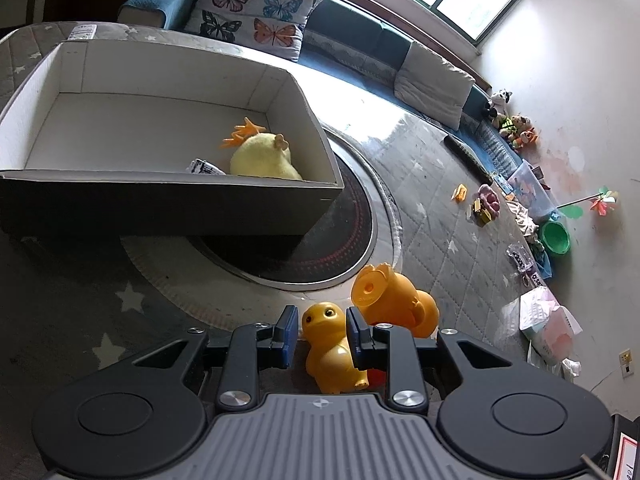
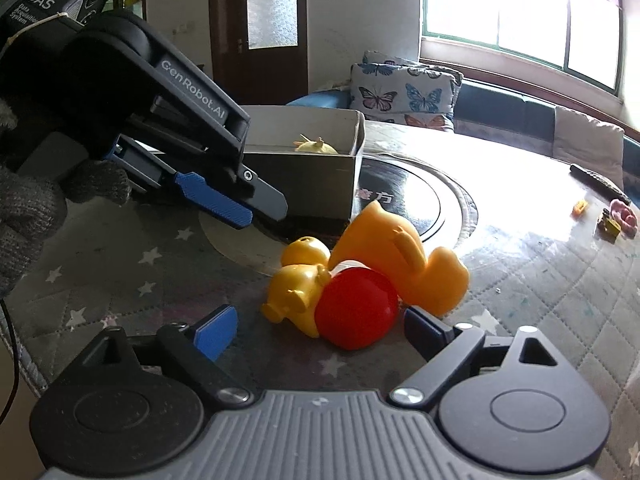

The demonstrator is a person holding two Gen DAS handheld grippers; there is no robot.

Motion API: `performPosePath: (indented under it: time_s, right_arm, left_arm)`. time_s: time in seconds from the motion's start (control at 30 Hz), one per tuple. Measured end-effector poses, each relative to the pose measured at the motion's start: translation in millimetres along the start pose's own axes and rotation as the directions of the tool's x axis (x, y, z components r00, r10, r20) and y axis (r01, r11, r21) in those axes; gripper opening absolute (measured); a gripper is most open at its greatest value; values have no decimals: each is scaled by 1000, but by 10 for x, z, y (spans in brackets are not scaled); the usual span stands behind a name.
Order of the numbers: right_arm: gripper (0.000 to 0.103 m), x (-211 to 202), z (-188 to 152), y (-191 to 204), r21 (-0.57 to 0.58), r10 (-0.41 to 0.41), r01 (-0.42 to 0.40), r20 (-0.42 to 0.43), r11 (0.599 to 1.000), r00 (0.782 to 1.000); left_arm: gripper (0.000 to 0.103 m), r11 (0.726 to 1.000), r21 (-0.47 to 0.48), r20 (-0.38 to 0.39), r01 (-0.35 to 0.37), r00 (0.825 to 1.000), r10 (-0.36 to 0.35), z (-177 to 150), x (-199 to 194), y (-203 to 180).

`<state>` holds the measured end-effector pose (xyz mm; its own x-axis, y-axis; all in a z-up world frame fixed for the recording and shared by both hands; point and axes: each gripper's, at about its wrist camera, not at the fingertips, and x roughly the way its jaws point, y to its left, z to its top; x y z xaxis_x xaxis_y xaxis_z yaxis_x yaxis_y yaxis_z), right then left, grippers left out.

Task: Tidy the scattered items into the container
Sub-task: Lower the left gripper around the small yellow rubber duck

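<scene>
A small yellow duck toy [image 1: 332, 344] [image 2: 298, 280] lies on the star-patterned table cover, touching a red round piece [image 2: 356, 312]. A larger orange duck toy [image 1: 394, 300] [image 2: 400, 256] lies on its side just behind them. My left gripper [image 1: 322, 332] [image 2: 264, 210] hovers above the small duck with its jaws a narrow gap apart; the right wrist view shows its tips clear of the toy. My right gripper [image 2: 320, 332] stands wide open, low over the table, with the red piece just ahead of its pads. The cardboard box [image 1: 160, 178] [image 2: 320, 184] holds a yellow plush chick [image 1: 264, 158] [image 2: 316, 147].
A dark round disc [image 1: 340, 240] sits under the box at the table's middle. A remote control [image 1: 468, 156] and small toys [image 1: 486, 204] lie near the far edge. A sofa with a butterfly cushion [image 1: 256, 4] runs behind. A gloved hand [image 2: 24, 200] holds the left gripper.
</scene>
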<state>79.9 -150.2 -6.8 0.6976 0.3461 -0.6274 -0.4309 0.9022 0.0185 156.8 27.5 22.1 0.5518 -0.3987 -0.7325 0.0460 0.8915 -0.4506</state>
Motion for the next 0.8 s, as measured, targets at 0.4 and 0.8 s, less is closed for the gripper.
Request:
performPosePath:
  time_s: [0.4,0.8]
  right_arm:
    - [67,70,57,212,-52,53,-52,7,997,999]
    - [67,146,95,306,-80,62,-63,-12,995,998]
  left_arm:
    - [31,1000,-9,0,15,1000,-15,105,137,-52]
    - [31,1000,-7,-44,1,999,-1,121,400,-43]
